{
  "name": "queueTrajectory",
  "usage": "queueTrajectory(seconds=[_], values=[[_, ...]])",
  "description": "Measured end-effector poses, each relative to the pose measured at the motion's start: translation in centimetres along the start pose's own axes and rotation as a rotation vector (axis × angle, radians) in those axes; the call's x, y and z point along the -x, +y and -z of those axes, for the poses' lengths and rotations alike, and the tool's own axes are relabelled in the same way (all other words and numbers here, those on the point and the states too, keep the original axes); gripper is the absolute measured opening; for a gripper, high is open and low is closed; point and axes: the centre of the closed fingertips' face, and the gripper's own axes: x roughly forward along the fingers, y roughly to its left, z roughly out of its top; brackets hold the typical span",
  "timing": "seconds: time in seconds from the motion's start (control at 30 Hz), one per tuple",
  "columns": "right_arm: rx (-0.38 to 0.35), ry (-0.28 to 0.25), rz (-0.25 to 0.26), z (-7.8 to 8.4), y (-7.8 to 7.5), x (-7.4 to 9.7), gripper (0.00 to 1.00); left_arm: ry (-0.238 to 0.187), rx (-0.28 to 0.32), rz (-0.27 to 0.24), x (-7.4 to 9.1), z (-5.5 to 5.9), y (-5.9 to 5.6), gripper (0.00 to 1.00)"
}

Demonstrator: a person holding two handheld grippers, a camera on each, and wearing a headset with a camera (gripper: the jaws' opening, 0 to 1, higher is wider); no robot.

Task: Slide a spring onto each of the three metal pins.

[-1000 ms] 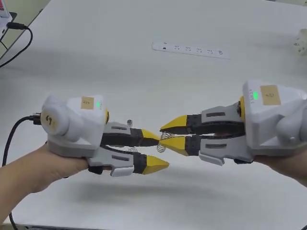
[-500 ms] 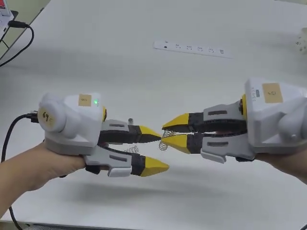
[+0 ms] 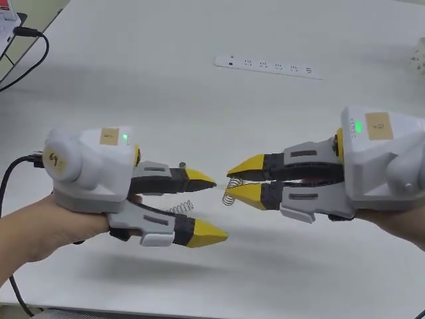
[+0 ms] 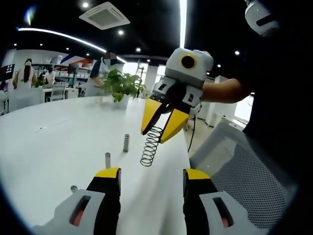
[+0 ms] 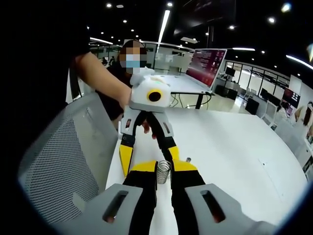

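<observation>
One white table [image 3: 133, 80], power strip [image 3: 269, 66], potted plant [image 4: 122, 84], right claw [image 3: 228, 183] pinching spring [image 4: 150, 147], left claw [image 3: 220, 208] spread wide.

Coiled silver spring [image 4: 150, 147], pinched at its upper end in the right gripper [image 4: 155, 137], hanging above the white table [image 4: 58, 132]. Beside it two short metal pins stand upright: near pin [image 4: 107, 160] smooth, far pin [image 4: 126, 142] ribbed.
</observation>
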Motion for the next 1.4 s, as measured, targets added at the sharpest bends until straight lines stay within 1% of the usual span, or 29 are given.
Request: queueTrajectory(seconds=[0.1,0.13,0.17,0.2,0.3,0.53,0.67,0.8,0.87,1.0,1.07,1.13,1.2,1.4], values=[[0.002,0.004,0.004,0.1,-0.1,0.1,0.07,0.007,0.000,-0.006,0.4,0.2,0.1,0.49],[0.000,0.004,0.004,0.1,-0.1,0.1,0.07,0.010,0.015,-0.009,0.6,0.3,0.1,0.50],[-0.001,0.004,0.007,0.1,-0.2,0.1,0.07,0.008,0.017,-0.014,0.7,0.3,0.2,0.52],[-0.001,0.004,0.009,0.1,-0.3,0.2,0.07,0.001,0.009,-0.022,1.0,0.3,0.3,0.52],[-0.001,0.007,0.013,0.2,-0.4,0.2,0.07,-0.010,0.016,-0.042,1.7,0.1,0.8,0.53],[0.000,0.010,0.014,0.3,-0.4,0.1,0.07,-0.035,0.023,-0.097,3.1,-0.2,2.0,0.58],[0.002,0.013,0.017,0.3,-0.5,0.1,0.07,-0.031,0.028,-0.124,3.9,0.4,2.4,0.62],[0.000,0.016,0.022,0.5,-0.6,0.2,0.07,-0.023,0.042,-0.165,4.7,0.9,3.1,0.68],[0.003,0.019,0.024,0.5,-0.7,0.2,0.07,-0.029,0.037,-0.184,5.1,0.8,3.2,0.70],[0.003,0.022,0.024,0.6,-0.7,0.3,0.07,-0.039,0.042,-0.210,5.6,0.9,3.7,0.77],[0.002,0.021,0.025,0.6,-0.7,0.3,0.07,-0.037,0.044,-0.228,5.8,1.0,4.0,0.80],[0.006,0.025,0.027,0.6,-0.8,0.3,0.07,-0.041,0.033,-0.249,6.0,1.1,4.3,0.85],[0.006,0.027,0.029,0.7,-0.9,0.4,0.07,-0.046,0.039,-0.269,6.3,1.1,4.6,0.89],[0.002,0.027,0.036,0.7,-1.1,0.6,0.07,-0.048,0.043,-0.304,7.0,1.2,5.1,0.96]])
